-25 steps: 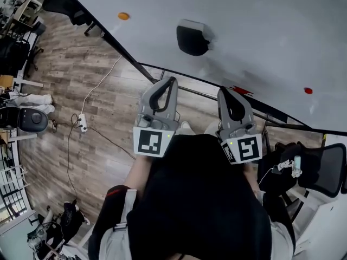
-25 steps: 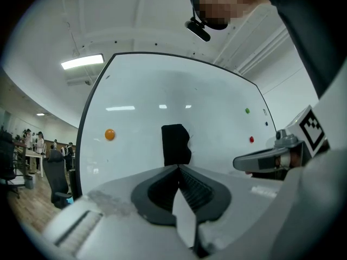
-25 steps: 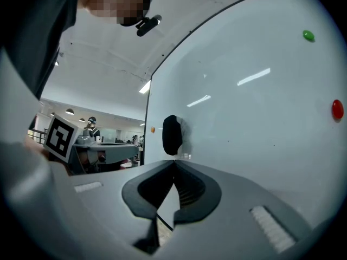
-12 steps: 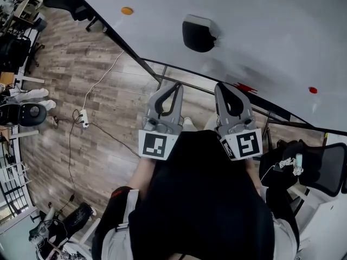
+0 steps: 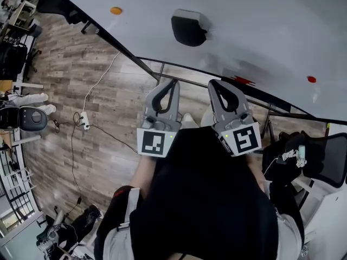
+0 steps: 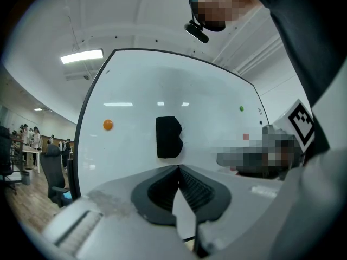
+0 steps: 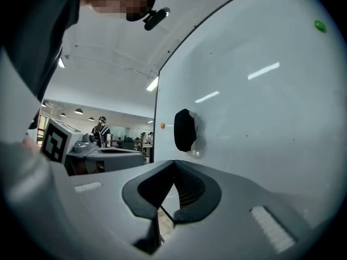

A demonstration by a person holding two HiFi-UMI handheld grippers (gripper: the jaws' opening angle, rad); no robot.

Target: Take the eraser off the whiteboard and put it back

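"Black block on the whiteboard [image 5: 260, 31]: what is it?" asks the student.

"The eraser [image 5: 188, 28]. It sits flat against the white surface, with an orange magnet [image 5: 116, 10] well to one side and a red magnet [image 5: 311, 79] well to the other. Neither tool touches it."

"Where are the tools?"

"The left hand-held gripper [image 5: 173, 82] and the right hand-held gripper [image 5: 212, 84] lie side by side, close together, in front of the person's dark top. Both point toward the board. In the head view their tips overlap the dark rail along the board's lower edge."

"What state are the jaws in?"

"The left gripper view shows the ribbed pads meeting at the tip, so that hand-held gripper is closed on nothing. The right gripper view shows the same: tips together, gripping nothing. In both views the eraser appears just above the closed tips, farther off on the board."

"Anything else worth labelling?"

"A green magnet [image 6: 241, 108] high on the board, a wood-plank floor [image 5: 81, 75] beneath, and a black office chair [image 5: 325, 161] at the person's right."
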